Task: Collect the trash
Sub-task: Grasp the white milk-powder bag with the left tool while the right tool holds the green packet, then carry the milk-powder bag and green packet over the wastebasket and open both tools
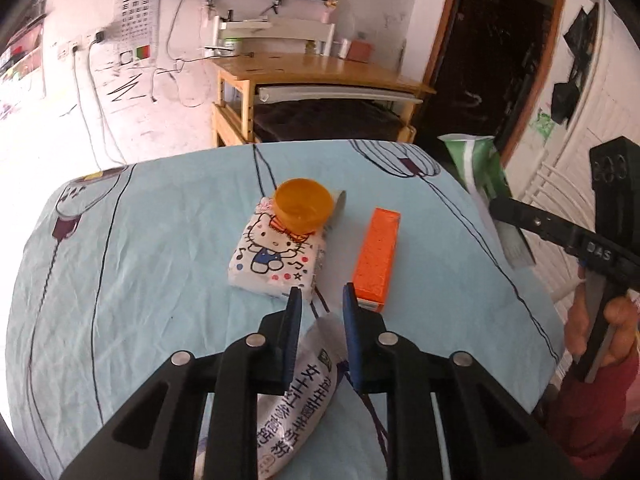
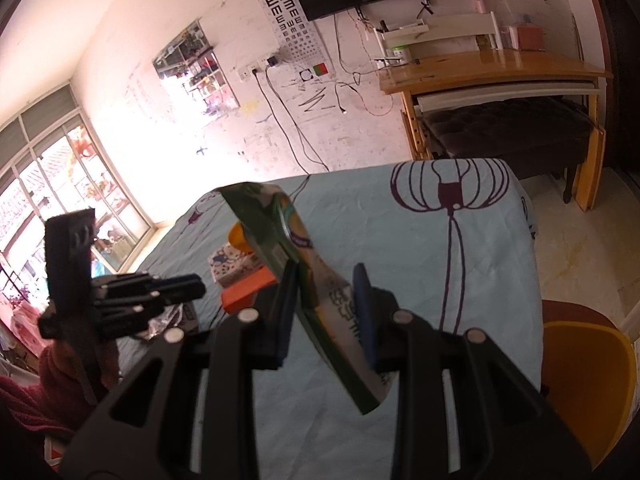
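Note:
In the left wrist view my left gripper [image 1: 322, 300] stands open over a white wrapper with black print [image 1: 296, 396] that lies between its fingers on the blue tablecloth [image 1: 140, 264]. Ahead lie a Hello Kitty tissue pack [image 1: 276, 258], an orange plastic cup [image 1: 303, 204] resting on it, and an orange box [image 1: 378, 258]. In the right wrist view my right gripper [image 2: 326, 280] is shut on a green and white snack bag [image 2: 316, 288], held above the table. That bag also shows in the left wrist view [image 1: 474, 160] at the right.
A wooden desk [image 1: 320, 70] with a dark bench under it stands behind the table. A dark door [image 1: 496, 52] is at the back right. A yellow chair [image 2: 588, 376] stands beside the table. A window [image 2: 60, 184] is on the left.

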Available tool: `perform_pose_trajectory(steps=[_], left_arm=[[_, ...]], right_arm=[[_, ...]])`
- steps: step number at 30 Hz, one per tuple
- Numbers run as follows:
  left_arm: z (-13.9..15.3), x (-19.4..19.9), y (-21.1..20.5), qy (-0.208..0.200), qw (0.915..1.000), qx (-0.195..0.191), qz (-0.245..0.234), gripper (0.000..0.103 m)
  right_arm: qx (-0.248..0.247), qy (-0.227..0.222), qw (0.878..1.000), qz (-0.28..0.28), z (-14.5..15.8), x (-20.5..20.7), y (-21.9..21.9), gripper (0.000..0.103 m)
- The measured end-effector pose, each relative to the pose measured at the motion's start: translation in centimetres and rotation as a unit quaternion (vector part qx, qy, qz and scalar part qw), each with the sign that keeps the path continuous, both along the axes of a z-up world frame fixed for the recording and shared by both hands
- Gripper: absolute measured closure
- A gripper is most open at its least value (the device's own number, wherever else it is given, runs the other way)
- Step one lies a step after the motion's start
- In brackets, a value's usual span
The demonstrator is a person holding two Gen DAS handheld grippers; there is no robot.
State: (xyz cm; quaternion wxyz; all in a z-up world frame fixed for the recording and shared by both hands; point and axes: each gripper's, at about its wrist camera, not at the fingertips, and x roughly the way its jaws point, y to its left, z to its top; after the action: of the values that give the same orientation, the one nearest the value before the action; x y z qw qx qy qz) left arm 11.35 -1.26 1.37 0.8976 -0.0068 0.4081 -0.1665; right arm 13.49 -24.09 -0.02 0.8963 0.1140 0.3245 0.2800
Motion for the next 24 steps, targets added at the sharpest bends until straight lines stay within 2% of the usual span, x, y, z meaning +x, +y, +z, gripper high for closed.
perform_pose_trajectory(steps=[3,5,7,9,10,15,17,18,21,24], left_arm=[[0.6,-0.9,-0.4,0.0,0.9988,0.033,-0.035,0.086],[0.7,-1.4,-0.3,0.0,0.9974,0.055,-0.046,0.08],[0.3,-1.5,-0.2,0.01,0.9954,0.08,-0.052,0.056],[-0.3,-1.5,-0.3,0.025,0.9935,0.096,-0.056,0.038],[-1.0,-1.8,-0.3,0.028,0.9921,0.109,-0.054,0.037],[-2.4,-2.1,-0.7,0.033,0.9884,0.139,-0.052,0.037],[-2.4,-2.0,-0.5,0.038,0.9892,0.133,-0.048,0.044],[-2.3,-2.0,-0.4,0.038,0.9897,0.13,-0.045,0.058],[-2.2,-2.4,-0.9,0.029,0.9886,0.141,-0.043,0.063],[-2.2,-2.6,-1.2,0.024,0.9887,0.142,-0.042,0.065]], right_arm=[[0.001,-0.002,1.0,-0.003,0.0,-0.2,-0.4,0.076],[0.003,-0.002,1.0,-0.005,0.1,-0.2,-0.6,0.076],[0.005,-0.003,1.0,-0.006,0.1,-0.2,-0.8,0.076],[0.004,-0.003,1.0,-0.007,0.2,-0.3,-0.8,0.076],[0.004,-0.003,1.0,-0.007,0.2,-0.3,-0.8,0.076],[0.005,-0.002,1.0,-0.011,0.3,-0.3,-1.3,0.076],[0.006,-0.002,1.0,-0.012,0.4,-0.4,-1.4,0.076],[0.007,-0.002,1.0,-0.013,0.4,-0.4,-1.5,0.076],[0.007,-0.002,1.0,-0.014,0.4,-0.3,-1.6,0.076],[0.007,-0.004,1.0,-0.017,0.5,-0.4,-1.9,0.076]])
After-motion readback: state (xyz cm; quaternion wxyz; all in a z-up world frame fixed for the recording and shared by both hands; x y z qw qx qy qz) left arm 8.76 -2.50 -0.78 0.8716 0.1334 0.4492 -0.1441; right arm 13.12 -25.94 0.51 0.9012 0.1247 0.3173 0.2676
